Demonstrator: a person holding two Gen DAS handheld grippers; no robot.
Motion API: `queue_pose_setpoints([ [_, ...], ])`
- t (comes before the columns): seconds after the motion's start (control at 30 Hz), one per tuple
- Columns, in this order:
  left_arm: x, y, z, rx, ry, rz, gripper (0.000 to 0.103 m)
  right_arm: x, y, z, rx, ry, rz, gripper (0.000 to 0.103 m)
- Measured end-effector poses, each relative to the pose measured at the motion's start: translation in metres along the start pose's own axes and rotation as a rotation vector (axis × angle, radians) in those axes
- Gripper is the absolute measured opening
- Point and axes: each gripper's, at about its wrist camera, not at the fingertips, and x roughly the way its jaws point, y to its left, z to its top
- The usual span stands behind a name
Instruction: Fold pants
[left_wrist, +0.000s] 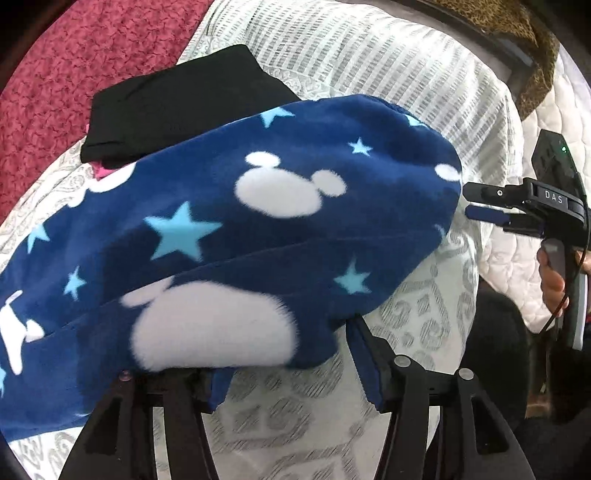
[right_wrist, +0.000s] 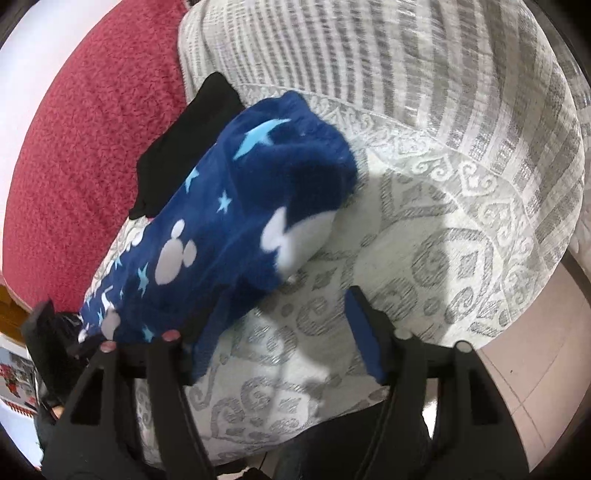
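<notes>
Navy fleece pants (left_wrist: 229, 229) with white mouse heads and pale blue stars lie folded in a thick bundle on a white bedspread (left_wrist: 417, 317) with grey scrollwork; a folded black garment (left_wrist: 184, 99) sits just behind them, partly under their far edge; a red fuzzy blanket (left_wrist: 55, 81) lies beyond. Left gripper (left_wrist: 284, 354): jaws stand apart, near edge of the pants drooping over the left finger and hiding its tip; cannot tell whether anything is pinched. Right gripper (left_wrist: 469, 203) sits at the bundle's right end, jaws parted, tips just beside the fleece, holding nothing; a hand (left_wrist: 552, 280) grips its handle.
</notes>
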Motion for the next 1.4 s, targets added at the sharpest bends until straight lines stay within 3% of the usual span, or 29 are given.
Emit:
queue_pose_setpoints([
  [0.07,0.002,-0.011,0.006,0.020,-0.018,-0.027,0.056,0.003,-0.005,0.005,0.039,0.002,0.020,0.071],
  [0.2,-0.001,-0.028,0.003,0.088,-0.040,-0.002,0.020,0.007,-0.017,0.022,0.155,-0.037,0.079,0.082],
  [0.27,-0.003,-0.026,-0.003,0.078,-0.041,0.006,0.011,0.015,-0.021,0.033,0.204,-0.051,0.107,0.082],
  [0.3,-0.004,-0.023,-0.005,0.061,-0.045,-0.002,0.009,0.020,-0.022,0.039,0.215,-0.046,0.106,0.072],
  [0.33,-0.008,-0.021,-0.007,0.043,-0.054,-0.013,0.009,0.027,-0.021,0.045,0.219,-0.036,0.089,0.048],
  [0.37,-0.011,-0.020,-0.010,0.029,-0.065,-0.020,0.009,0.033,-0.018,0.051,0.204,-0.035,0.073,0.015],
  [0.4,-0.015,-0.022,-0.012,0.025,-0.076,-0.027,0.009,0.034,-0.015,0.056,0.190,-0.024,0.046,0.013],
  [0.5,-0.024,-0.039,-0.015,0.061,-0.099,-0.049,0.009,-0.005,-0.002,0.064,0.165,-0.172,0.026,0.013],
  [0.57,-0.022,-0.055,-0.014,0.092,-0.105,-0.064,0.009,-0.023,0.005,0.067,0.105,-0.219,-0.018,0.013],
  [0.63,-0.013,-0.065,-0.013,0.107,-0.092,-0.076,0.009,-0.029,-0.002,0.068,0.094,-0.226,-0.070,0.014],
  [0.73,0.003,-0.072,-0.016,0.114,-0.047,-0.052,0.009,-0.015,-0.029,0.061,0.112,-0.145,-0.155,0.017],
  [0.83,0.001,-0.071,-0.022,0.104,-0.058,-0.054,0.010,-0.008,-0.040,0.046,0.074,-0.106,-0.214,0.035],
  [0.9,-0.002,-0.066,-0.021,0.072,-0.049,-0.058,0.017,-0.017,-0.030,0.040,-0.023,-0.145,-0.334,0.061],
  [1.0,-0.012,-0.061,-0.026,0.045,-0.025,-0.055,0.021,-0.039,-0.013,0.036,-0.116,-0.222,-0.492,0.064],
  [1.07,-0.025,-0.058,-0.036,0.044,-0.036,-0.061,0.023,-0.054,-0.001,0.037,-0.154,-0.270,-0.495,0.064],
  [1.13,-0.038,-0.054,-0.045,0.032,-0.052,-0.075,0.023,-0.057,0.017,0.046,-0.237,-0.277,-0.423,0.064],
  [1.3,-0.068,-0.023,-0.057,-0.059,-0.103,-0.002,0.025,-0.006,0.076,0.082,-0.530,-0.069,-0.306,0.064],
  [1.4,-0.080,0.005,-0.058,-0.123,-0.115,0.071,0.025,0.029,0.086,0.105,-0.607,0.008,-0.344,0.064],
])
